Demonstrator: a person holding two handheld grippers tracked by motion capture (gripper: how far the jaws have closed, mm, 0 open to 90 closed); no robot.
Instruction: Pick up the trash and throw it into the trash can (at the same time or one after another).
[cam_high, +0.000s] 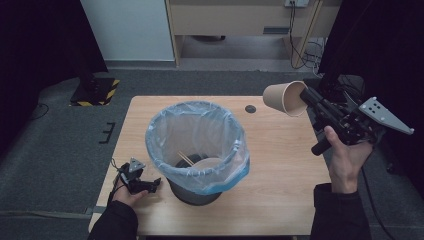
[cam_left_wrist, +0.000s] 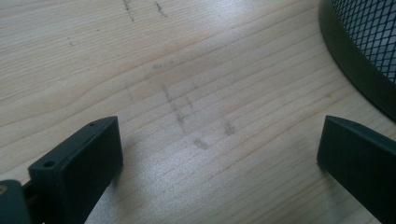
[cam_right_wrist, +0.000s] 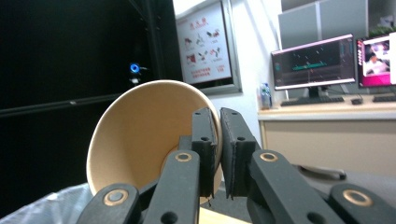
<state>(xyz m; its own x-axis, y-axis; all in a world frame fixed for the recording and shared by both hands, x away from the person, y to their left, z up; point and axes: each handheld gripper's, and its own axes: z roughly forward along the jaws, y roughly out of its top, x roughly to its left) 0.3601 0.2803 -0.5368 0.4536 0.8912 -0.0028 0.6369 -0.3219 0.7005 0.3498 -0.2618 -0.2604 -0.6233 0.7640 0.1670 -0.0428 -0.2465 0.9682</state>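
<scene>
Paper cup (cam_high: 285, 98) pinched by its rim wall between the right gripper (cam_high: 305, 96) jaws, one jaw inside the mouth, one outside, pressed nearly together. Cup lies on its side in the air above the desk's (cam_high: 280, 165) far right part, base toward the bin, mouth toward the hand. In the right gripper view the cup's (cam_right_wrist: 144, 135) pale inside faces the camera.

Around: mesh waste bin (cam_high: 197, 145) with blue liner stands mid-desk, toward the near edge; wooden sticks (cam_high: 186, 158) and another cup lie inside. Small dark round mark (cam_high: 250, 108) near the far edge.

Right hand (cam_high: 345, 155) raised off the right edge, gripper angled up and leftward. Left gripper (cam_high: 150, 186) rests low at the near-left corner beside the bin's base (cam_left_wrist: 355, 70), jaws wide apart, holding nothing, bare wood between them.
</scene>
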